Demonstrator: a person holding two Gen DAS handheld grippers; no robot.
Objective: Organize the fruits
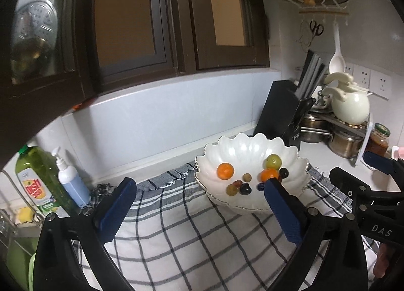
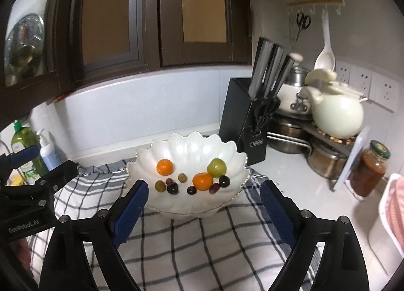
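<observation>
A checked cloth (image 2: 192,240) covers the tabletop (image 2: 290,164), and a white scalloped bowl (image 2: 192,147) sits on it. Inside lie two oranges (image 2: 164,166), a green fruit (image 2: 216,167) and several small dark and pale grapes (image 2: 172,187). The left hand-held gripper (image 1: 199,205) and the right hand-held gripper (image 2: 204,210) are both spread wide above the cloth just before the bowl, holding and touching nothing.

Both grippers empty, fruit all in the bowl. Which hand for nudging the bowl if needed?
Right, probably: the right gripper is open and frames the white bowl. From the left gripper, the bowl sits off to its right.
</observation>
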